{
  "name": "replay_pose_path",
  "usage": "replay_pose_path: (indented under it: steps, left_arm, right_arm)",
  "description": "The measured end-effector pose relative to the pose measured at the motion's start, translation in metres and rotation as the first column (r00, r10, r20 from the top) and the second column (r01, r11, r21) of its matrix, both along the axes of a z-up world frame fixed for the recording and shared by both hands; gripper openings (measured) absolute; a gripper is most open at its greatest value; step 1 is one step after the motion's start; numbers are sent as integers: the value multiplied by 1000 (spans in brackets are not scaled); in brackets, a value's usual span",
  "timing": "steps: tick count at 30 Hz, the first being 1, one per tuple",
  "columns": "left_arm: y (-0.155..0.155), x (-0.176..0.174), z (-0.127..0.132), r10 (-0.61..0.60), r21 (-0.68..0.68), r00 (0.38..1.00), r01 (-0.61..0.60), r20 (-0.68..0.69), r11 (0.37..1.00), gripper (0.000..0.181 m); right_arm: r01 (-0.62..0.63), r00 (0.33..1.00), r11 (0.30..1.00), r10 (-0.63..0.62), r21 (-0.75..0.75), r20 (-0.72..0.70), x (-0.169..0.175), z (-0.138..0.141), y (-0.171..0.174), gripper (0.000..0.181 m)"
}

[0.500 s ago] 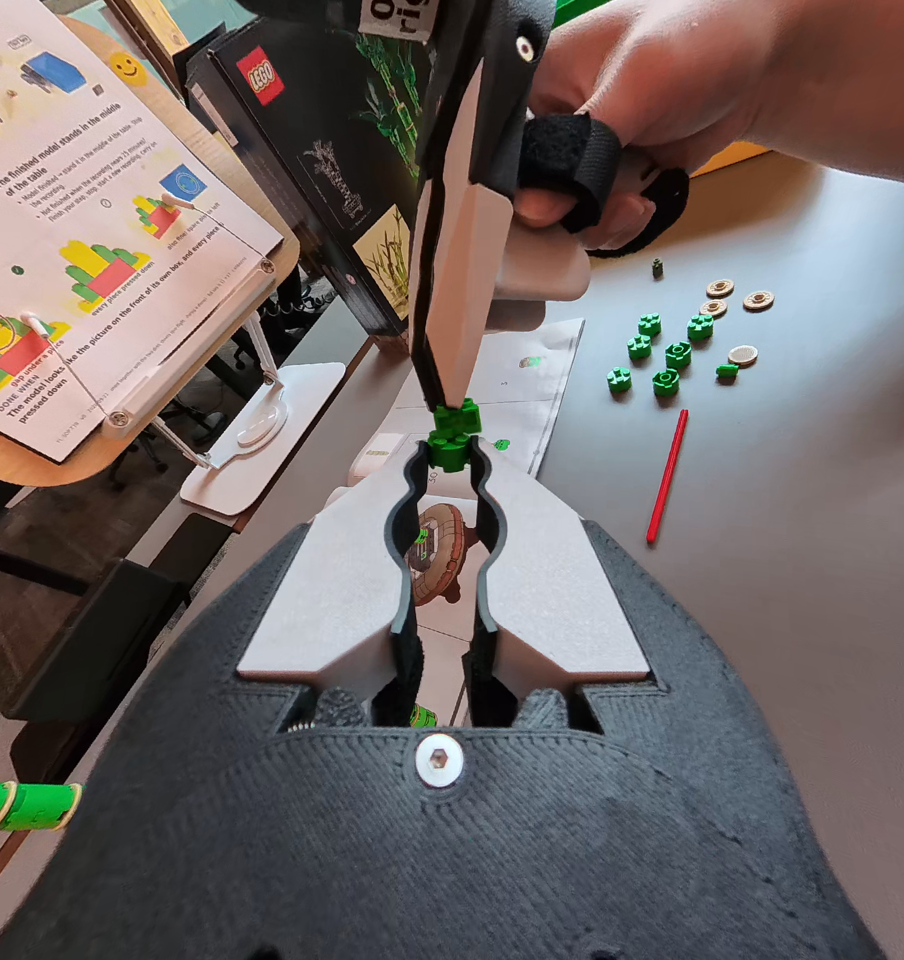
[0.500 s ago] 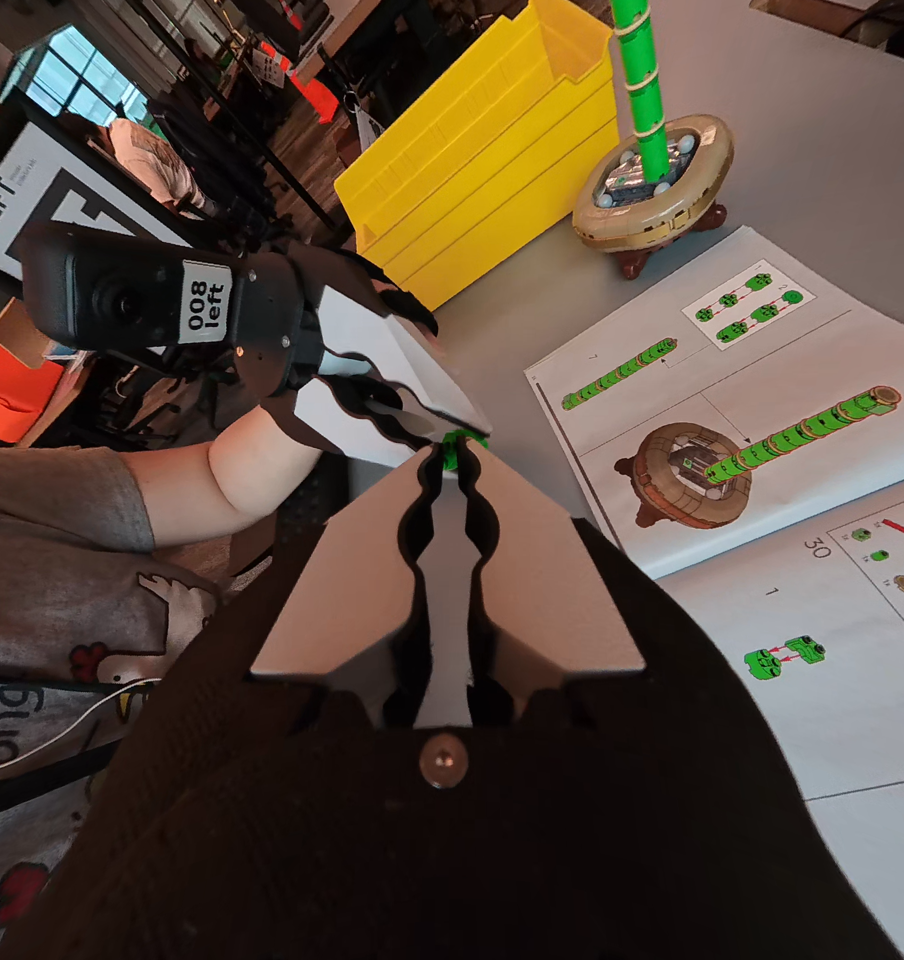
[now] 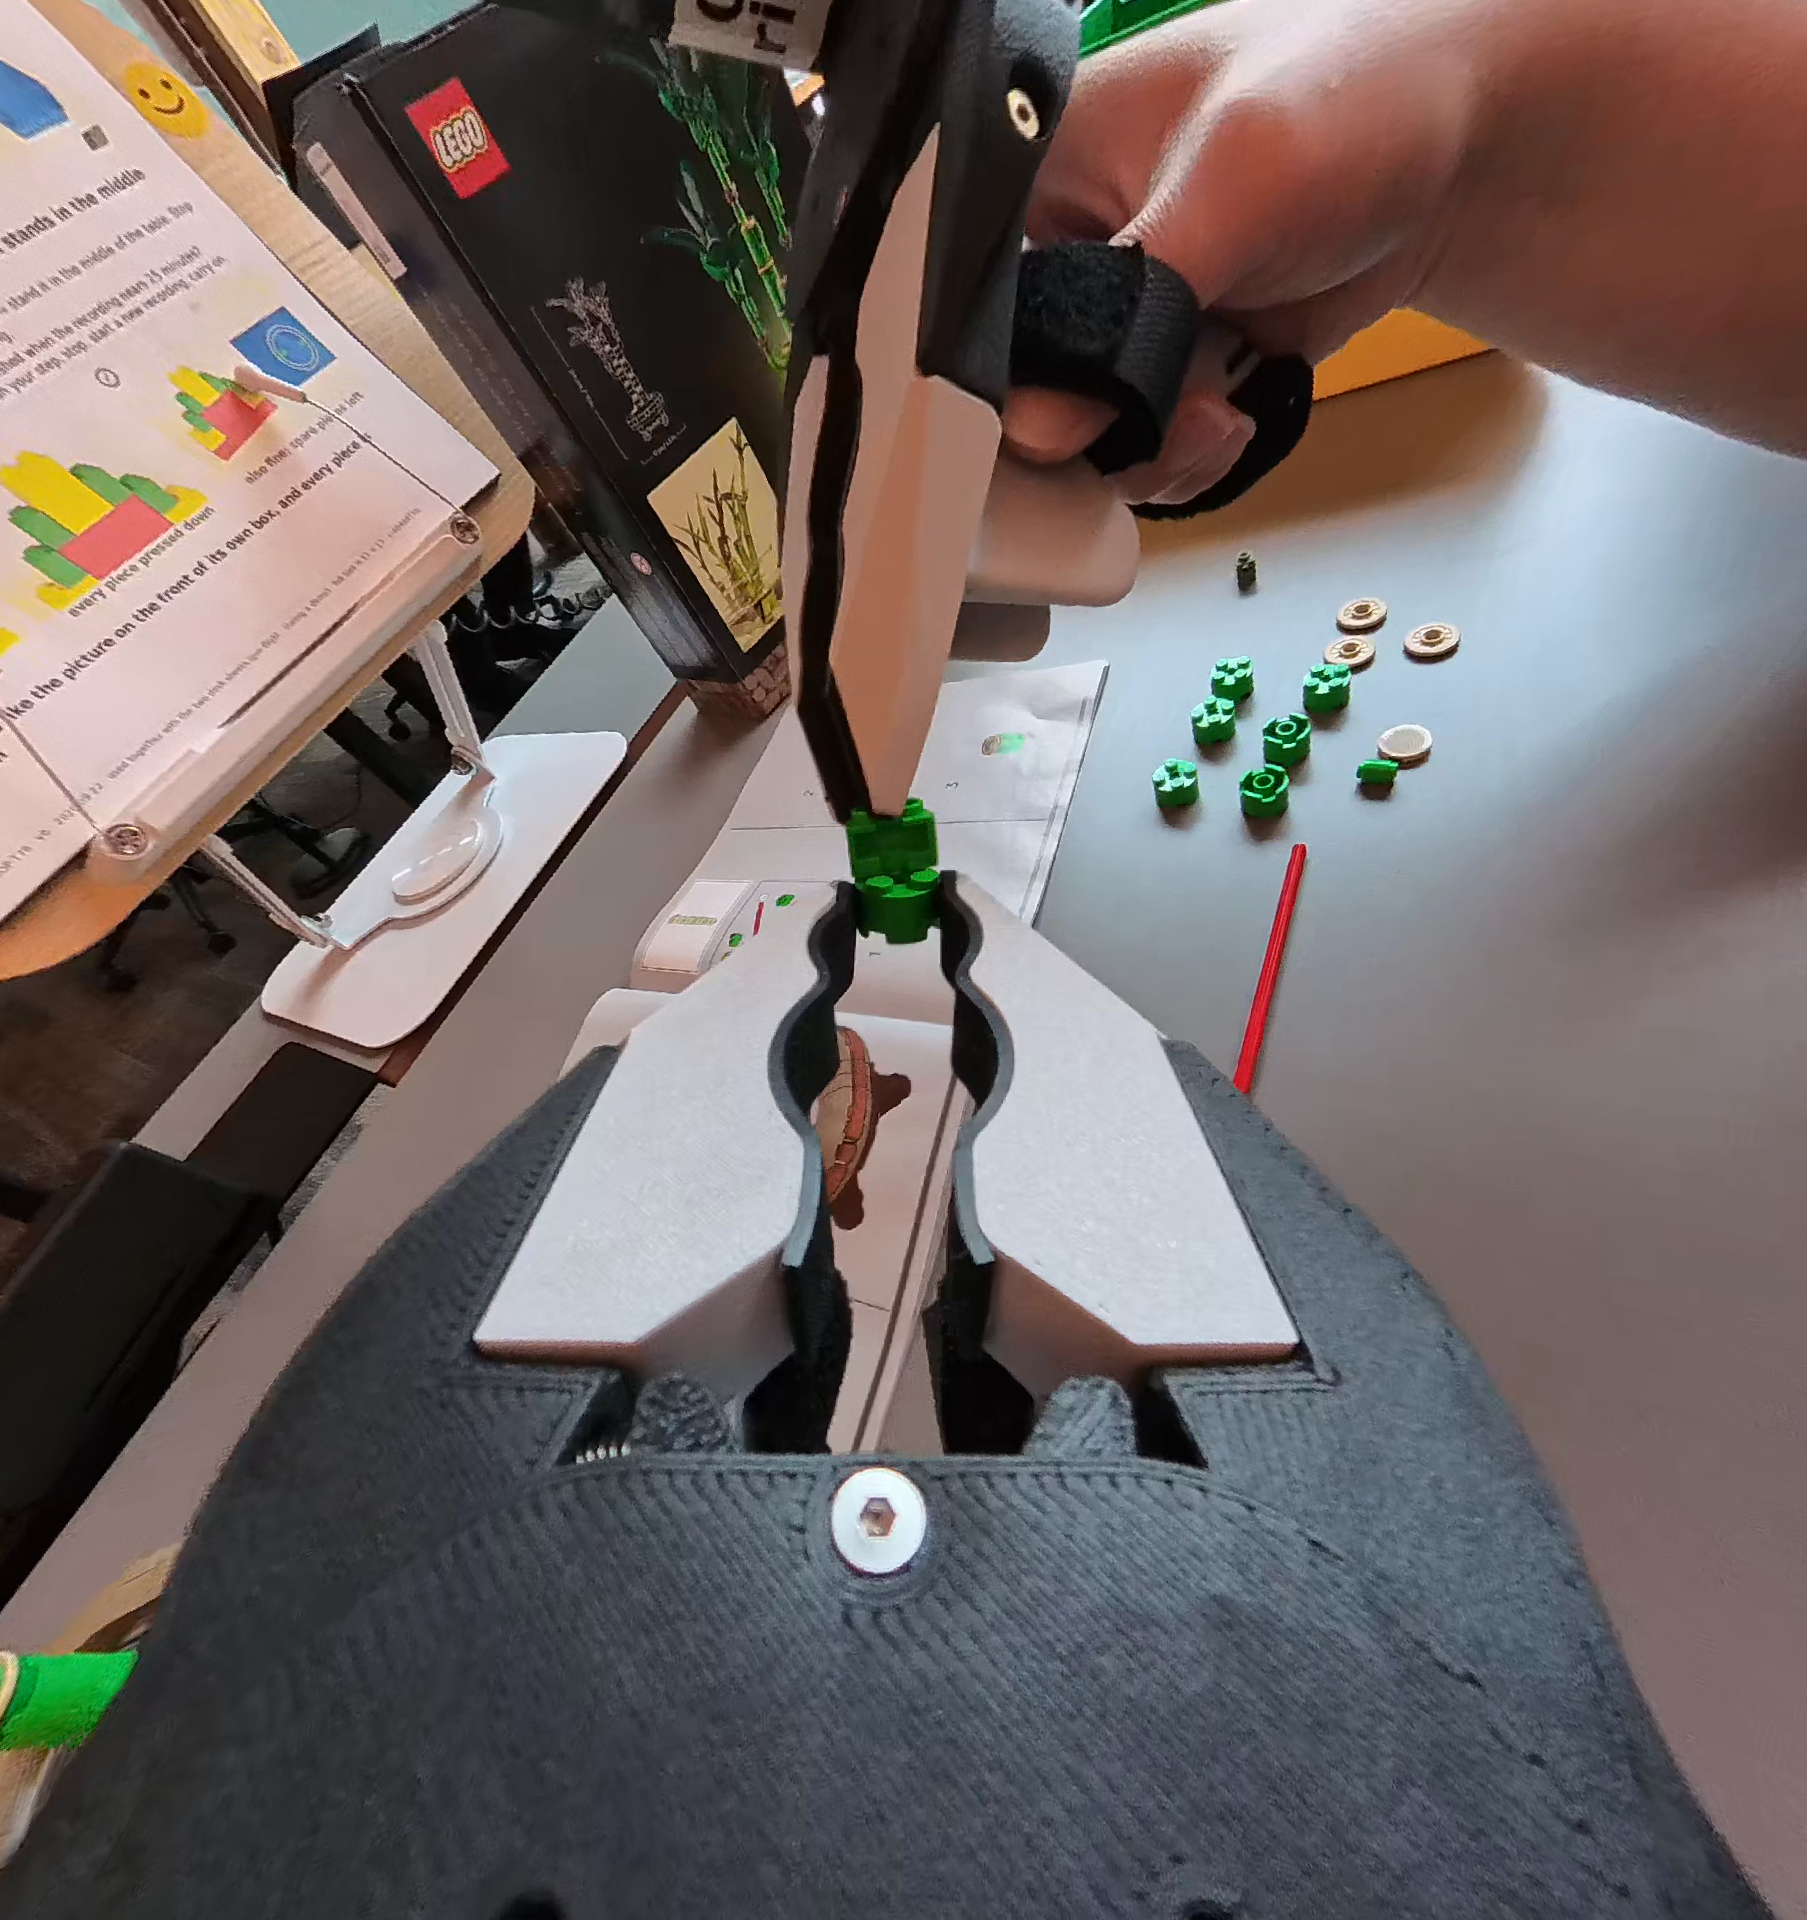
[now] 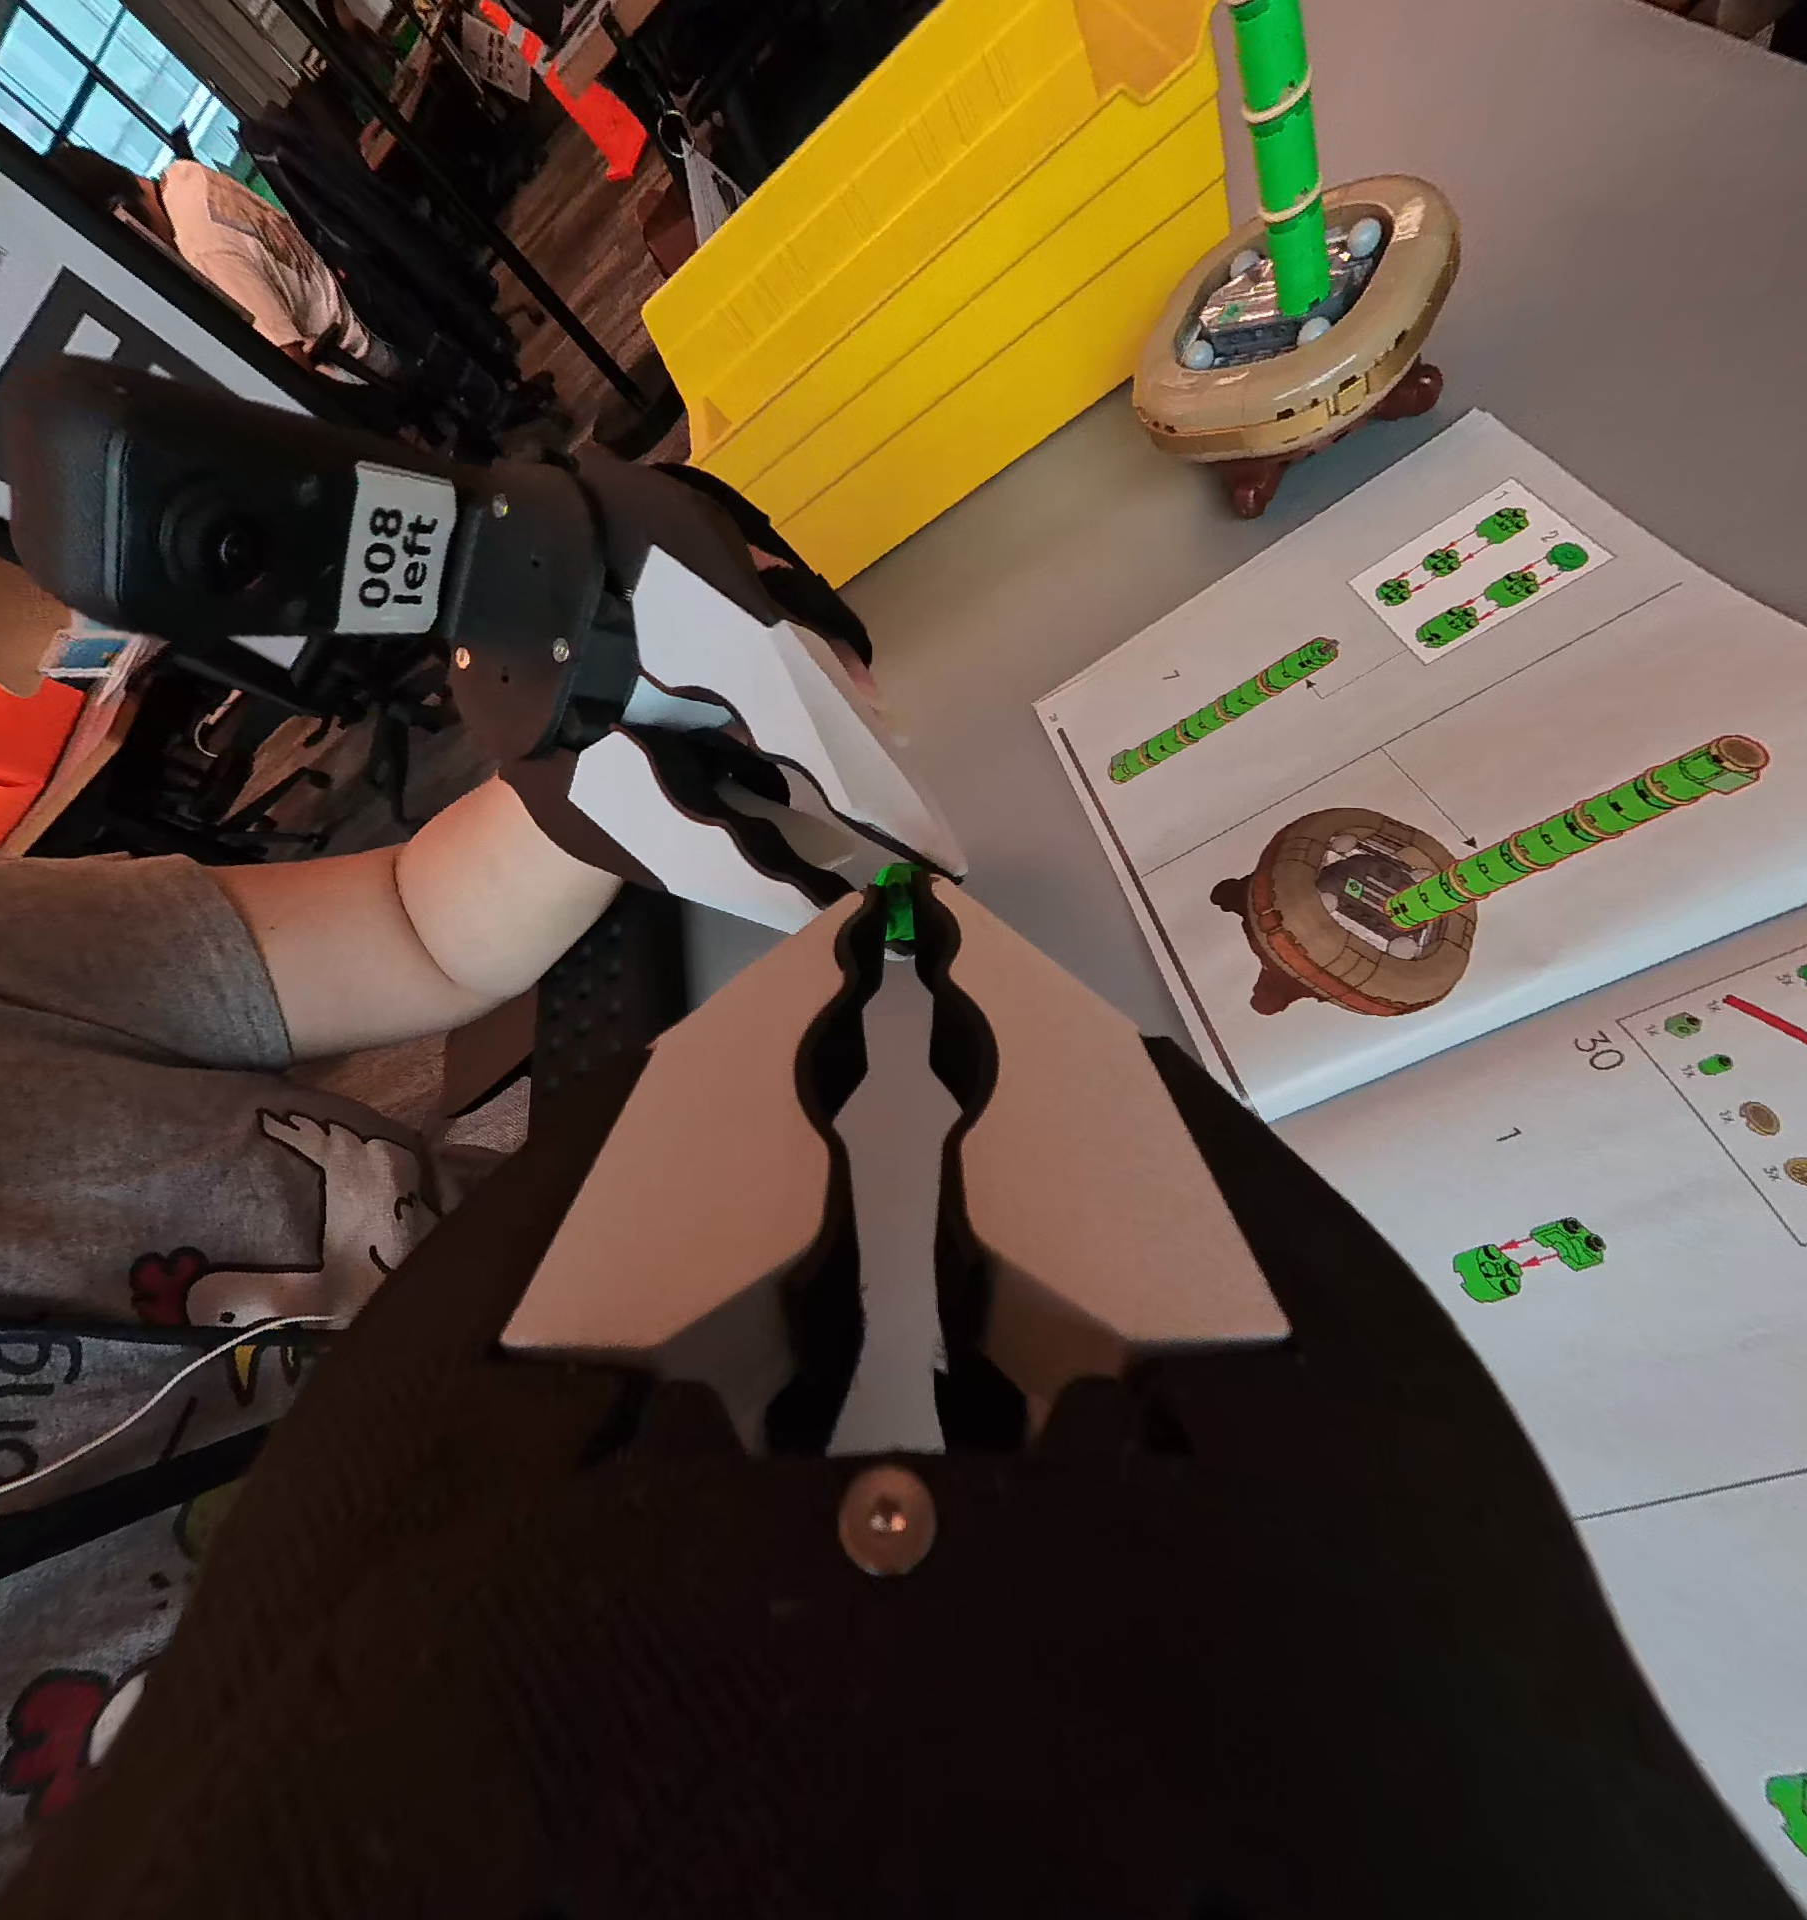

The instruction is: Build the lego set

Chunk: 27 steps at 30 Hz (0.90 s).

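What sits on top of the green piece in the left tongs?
Another green piece, gripped by the right tongs, sits on the lower piece in the left tongs. Whether they are fully pressed together cannot be told.

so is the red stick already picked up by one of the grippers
No, the red stick lies flat on the grey table, apart from both grippers, below the loose green pieces.

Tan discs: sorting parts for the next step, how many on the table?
4 tan discs: three clustered past the green pieces, one paler beside them; the hand may hide more.
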<state>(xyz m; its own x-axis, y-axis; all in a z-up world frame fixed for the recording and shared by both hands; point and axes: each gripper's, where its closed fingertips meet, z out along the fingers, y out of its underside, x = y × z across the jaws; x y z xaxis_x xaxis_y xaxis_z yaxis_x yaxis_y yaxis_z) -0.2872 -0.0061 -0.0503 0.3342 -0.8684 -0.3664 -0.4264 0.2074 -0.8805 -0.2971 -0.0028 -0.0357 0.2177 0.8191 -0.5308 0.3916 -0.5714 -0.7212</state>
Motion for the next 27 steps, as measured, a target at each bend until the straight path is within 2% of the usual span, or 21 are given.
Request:
replay_pose_path:
  steps: [13,21,27]
  left_arm:
    - [-1,0,3,-14,-121,999,20,52,993,14]
    - [-1,-2,19,-9,-113,990,25,143,993,14]
    - [-9,-3,36,-53,-155,963,96,263,983,14]
  right_arm:
    - [-9,999,993,5,114,35,-1,1,0,4]
    - [3,999,990,2,141,-39,-1,14,1,4]
    - [-20,986,999,26,37,-165,-2,32,-6,4]
